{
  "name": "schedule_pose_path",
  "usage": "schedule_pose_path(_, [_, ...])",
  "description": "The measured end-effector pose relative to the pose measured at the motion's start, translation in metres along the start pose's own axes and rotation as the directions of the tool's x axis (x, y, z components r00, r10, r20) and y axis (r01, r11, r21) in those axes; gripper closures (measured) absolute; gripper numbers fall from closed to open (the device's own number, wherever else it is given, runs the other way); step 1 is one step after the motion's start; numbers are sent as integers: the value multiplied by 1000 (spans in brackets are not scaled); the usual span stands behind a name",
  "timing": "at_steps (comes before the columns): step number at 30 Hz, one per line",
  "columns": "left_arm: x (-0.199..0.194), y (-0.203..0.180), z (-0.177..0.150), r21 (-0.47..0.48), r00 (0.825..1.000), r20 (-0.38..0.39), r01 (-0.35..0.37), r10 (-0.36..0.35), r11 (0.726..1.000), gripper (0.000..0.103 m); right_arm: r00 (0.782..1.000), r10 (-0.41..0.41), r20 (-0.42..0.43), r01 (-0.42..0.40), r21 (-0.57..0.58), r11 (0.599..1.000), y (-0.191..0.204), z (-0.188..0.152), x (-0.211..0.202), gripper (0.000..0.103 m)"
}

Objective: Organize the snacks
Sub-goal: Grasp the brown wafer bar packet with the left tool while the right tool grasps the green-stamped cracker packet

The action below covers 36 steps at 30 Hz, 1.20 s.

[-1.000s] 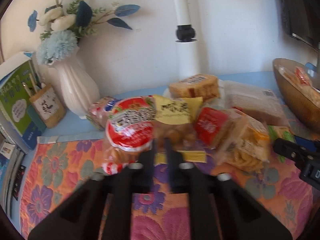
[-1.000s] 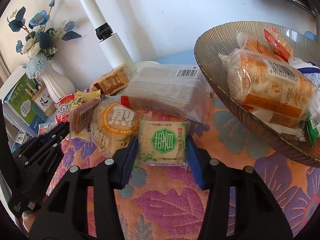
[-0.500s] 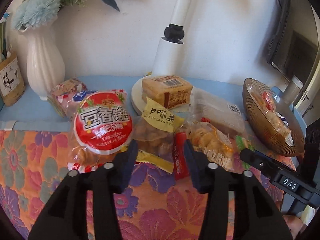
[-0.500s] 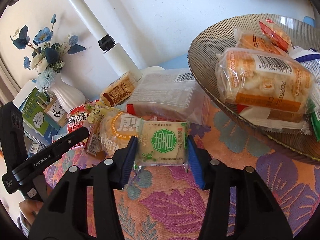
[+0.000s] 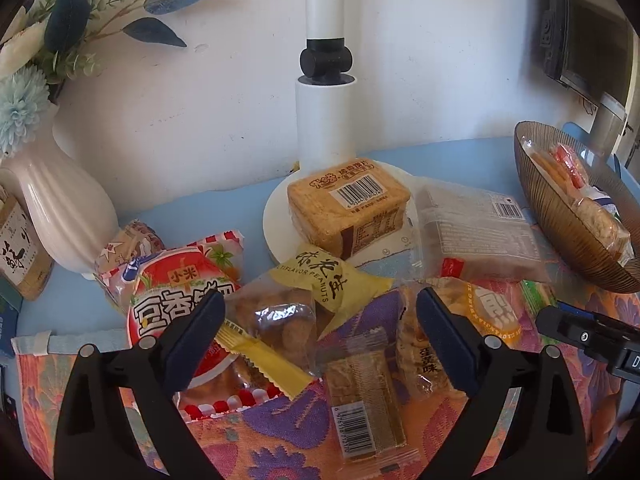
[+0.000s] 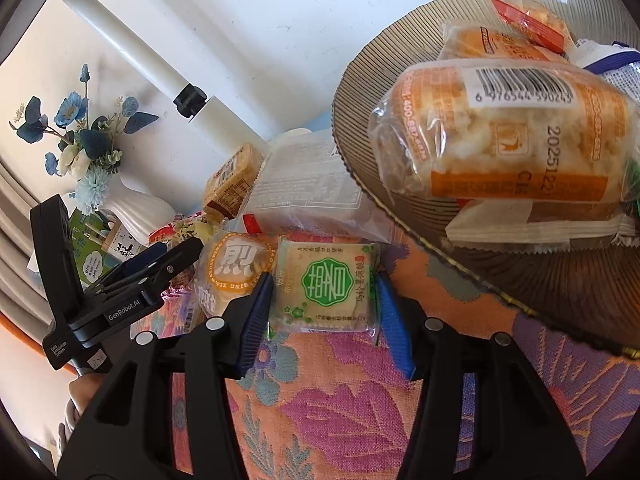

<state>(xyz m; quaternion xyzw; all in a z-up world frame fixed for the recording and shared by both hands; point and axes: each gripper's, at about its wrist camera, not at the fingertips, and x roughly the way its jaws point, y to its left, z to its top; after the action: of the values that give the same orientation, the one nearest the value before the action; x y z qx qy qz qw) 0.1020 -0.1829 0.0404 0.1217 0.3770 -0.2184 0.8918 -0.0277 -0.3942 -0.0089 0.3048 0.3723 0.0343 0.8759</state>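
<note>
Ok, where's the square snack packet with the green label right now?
In the right wrist view the green-label packet sits between the right gripper fingers, over the floral cloth, with the round cracker pack at its left and the ribbed bowl to its right.

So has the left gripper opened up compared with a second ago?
Yes. The left gripper was shut; now its jaws are opening, spread wide over the peanut packet.

A light blue tabletop point(image 5: 248, 216) is partly covered by an orange floral woven cloth point(image 5: 280, 452). Wrapped snack packets point(image 5: 360, 384) are heaped on the cloth. A ribbed brown glass bowl point(image 6: 400, 92), a white ribbed vase point(image 5: 60, 216) and a white round lamp base point(image 5: 276, 224) are borne directly.
</note>
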Motion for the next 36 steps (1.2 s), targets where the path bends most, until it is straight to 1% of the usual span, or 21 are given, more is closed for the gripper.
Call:
schedule_pose_path(1, [1,0,2,1,1000,-12,-15,15,1000,10,1000,3,0,-3,3,1000,-1,0,0,49])
schedule_pose_path(2, [0,2,3,-19,999,-35,-11,10,1000,12,1000,8,-2,-8,8,1000,-1,1,0,49])
schedule_pose_path(4, [-12,11,0,-105,997,-43,54,-59,993,14,1000,18,-4,-18,21,1000,-4,1,-1,49])
schedule_pose_path(5, [-18,14,-4,-149,996,-52,70,-79,986,14,1000,22,-5,-22,26,999,-5,2,-1,49])
schedule_pose_path(6, [-23,14,-7,-168,994,-63,79,-91,983,16,1000,24,-7,-24,30,999,-5,2,-1,49])
schedule_pose_path(7, [-28,11,-11,-165,992,-62,94,-105,982,20,1000,25,-8,-24,31,999,-5,2,-1,49])
schedule_pose_path(10, [-37,-3,-26,-135,990,-60,117,-126,984,22,1000,17,-9,-16,22,1000,-4,1,-2,49])
schedule_pose_path(11, [-34,-10,-31,-109,992,-70,98,-106,989,22,1000,11,-8,-10,14,1000,-2,1,-2,49])
schedule_pose_path(12, [-30,-15,-35,-80,994,-83,57,-64,995,22,1000,4,-7,-4,7,1000,-1,0,-2,49])
schedule_pose_path(13, [-24,-18,-40,-64,994,-101,37,-43,997,23,1000,-1,-7,1,0,1000,0,0,-2,49])
schedule_pose_path(15, [-11,-19,-47,-81,988,-136,65,-75,995,27,1000,-4,-6,4,-5,1000,0,-1,-2,49])
schedule_pose_path(16, [-3,-20,-50,-92,987,-146,56,-69,994,30,1000,-2,-6,2,-2,1000,1,-1,-1,49])
schedule_pose_path(17, [4,-21,-53,-86,988,-146,32,-45,996,30,1000,0,-6,0,0,1000,0,-1,-1,49])
schedule_pose_path(18, [4,-26,-55,-61,994,-109,14,-21,998,34,1000,0,-5,0,1,1000,0,-1,-1,49])
schedule_pose_path(20, [-2,-31,-54,-51,996,-88,12,-16,999,63,1000,-9,-3,9,-8,1000,2,-1,-2,50])
schedule_pose_path(21, [-3,-32,-55,-60,997,-78,5,-10,998,69,1000,-14,-1,14,-18,1000,3,-1,-2,50])
schedule_pose_path(25, [-14,-30,-59,-81,999,-33,-23,21,996,70,1000,-18,24,19,-64,998,12,-2,-5,52])
schedule_pose_path(29, [-37,-21,-65,-110,997,67,-37,45,993,70,996,10,89,-1,-97,995,20,-2,-17,52])
schedule_pose_path(31, [-48,-22,-69,-104,991,124,-42,55,994,70,992,27,127,-13,-115,993,24,-1,-24,52])
schedule_pose_path(33, [-57,-23,-70,-86,983,163,-67,80,994,70,987,39,158,-18,-135,991,27,-1,-31,52])
schedule_pose_path(36, [-68,-34,-70,-57,972,215,-90,100,994,70,978,55,199,-24,-154,988,31,-2,-39,52])
